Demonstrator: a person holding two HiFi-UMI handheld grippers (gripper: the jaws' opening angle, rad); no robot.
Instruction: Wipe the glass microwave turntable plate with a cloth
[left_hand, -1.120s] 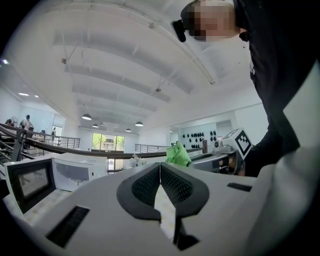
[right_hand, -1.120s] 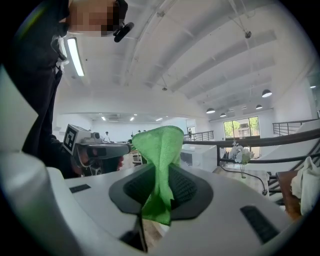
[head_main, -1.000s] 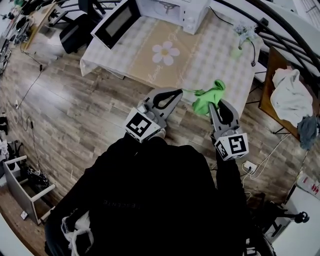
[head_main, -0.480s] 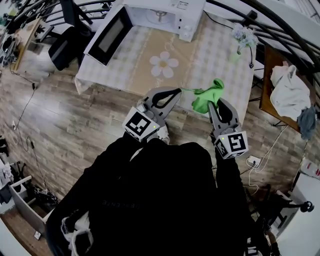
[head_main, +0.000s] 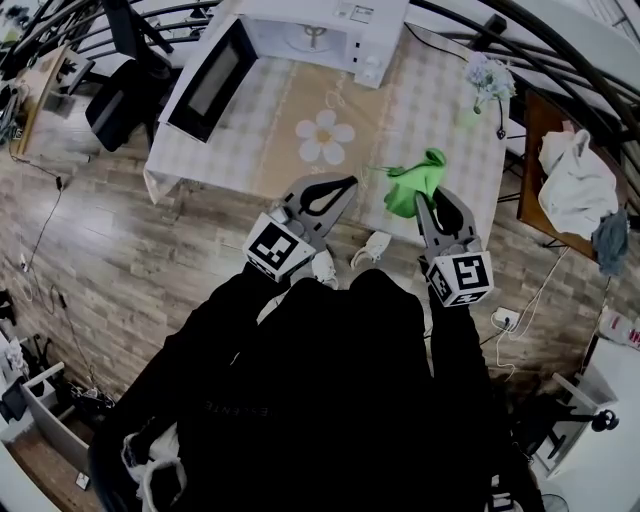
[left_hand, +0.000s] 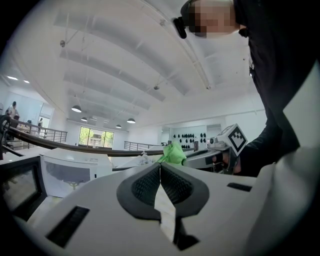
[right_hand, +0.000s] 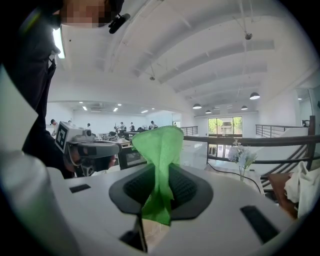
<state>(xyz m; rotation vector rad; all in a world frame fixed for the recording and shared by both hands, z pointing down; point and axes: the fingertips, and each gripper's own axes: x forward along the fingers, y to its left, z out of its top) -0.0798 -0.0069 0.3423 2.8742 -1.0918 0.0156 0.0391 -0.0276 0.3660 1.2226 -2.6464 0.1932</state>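
Note:
My right gripper (head_main: 425, 203) is shut on a bright green cloth (head_main: 413, 185), which bunches up above its jaws (right_hand: 159, 145) over the near edge of the table (head_main: 440, 110). My left gripper (head_main: 350, 181) is held level beside it on the left. Its jaws are shut pad to pad, with nothing between them (left_hand: 160, 167). A white microwave (head_main: 320, 25) stands at the table's far side with its door (head_main: 212, 80) swung open to the left. No view shows the glass plate clearly.
The table carries a checked cloth with a daisy print (head_main: 325, 135). A small vase of flowers (head_main: 485, 75) stands at the far right corner. A side table with white and grey cloths (head_main: 575, 185) is to the right. Wooden floor with cables lies to the left.
The table has drawn closer and both grippers now reach further over its near edge. The green cloth stays clamped in the right gripper and the left stays shut.

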